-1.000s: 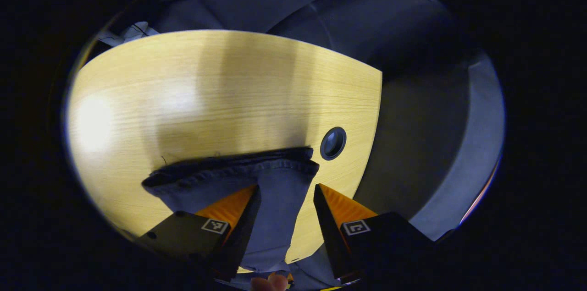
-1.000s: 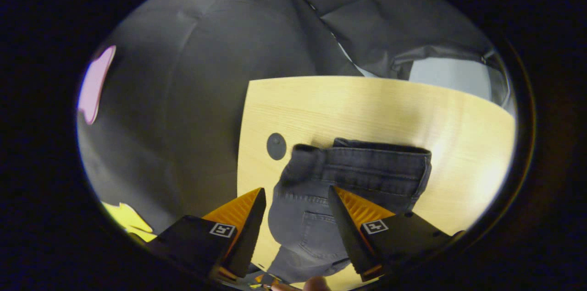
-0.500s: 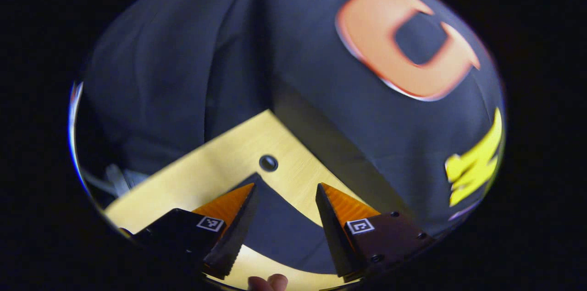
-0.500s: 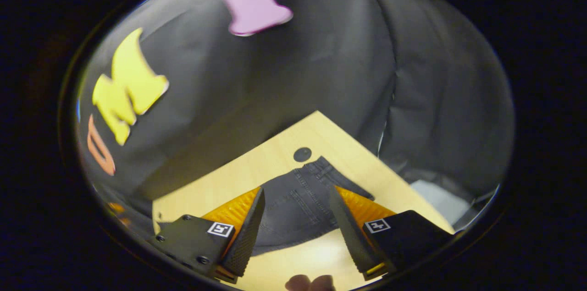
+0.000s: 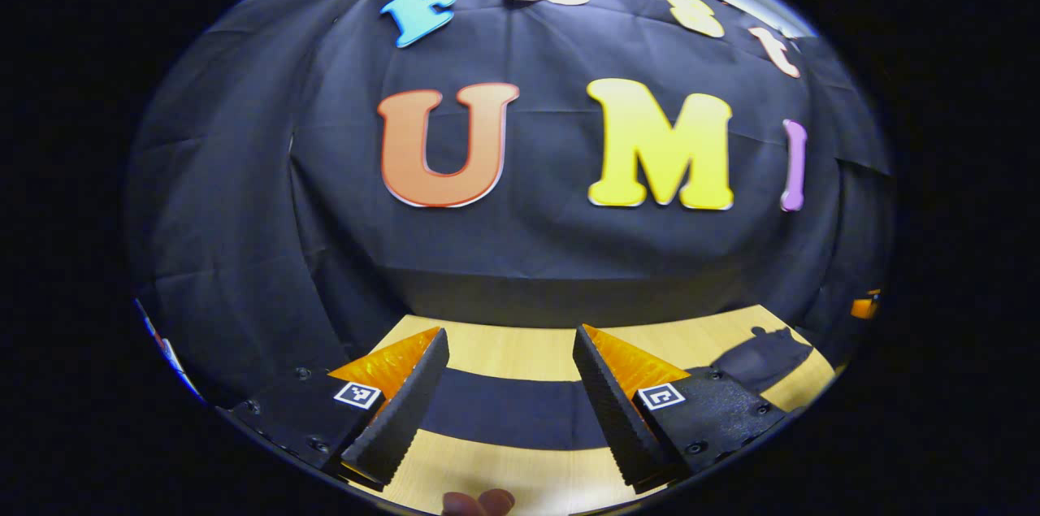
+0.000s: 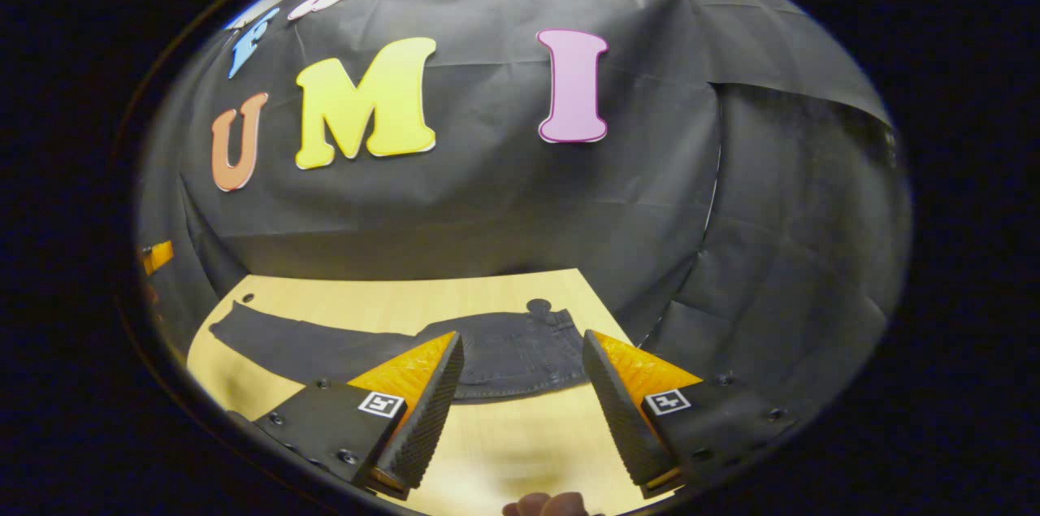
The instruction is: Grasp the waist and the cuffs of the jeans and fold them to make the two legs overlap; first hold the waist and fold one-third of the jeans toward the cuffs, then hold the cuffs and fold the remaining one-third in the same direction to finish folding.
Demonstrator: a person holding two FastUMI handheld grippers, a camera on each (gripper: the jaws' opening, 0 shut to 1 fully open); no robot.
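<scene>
Orange-backed left gripper (image 5: pixel 504 398): black ribbed pads spread wide, nothing between them, held above the table.
Right gripper (image 6: pixel 520 398): same build, fingers equally parted and empty.
Markers: each finger base carries a small square black-and-white coded tag; no readable words on them.
Dark grey denim jeans (image 6: pixel 390 349): laid flat and full length along the far part of the light wooden table (image 6: pixel 512 439), waist toward the right gripper view's right, legs running left.
Hidden: in the left gripper view the jeans (image 5: pixel 504 414) show as a dark band crossing behind both fingers, ends cut off; seams too dim to make out.
Fingertip (image 5: pixel 479 502): barely peeks in at the bottom edge.
Edges: bare tabletop lies between grippers and jeans; the far table edge meets the black cloth wall (image 6: pixel 504 207).
</scene>
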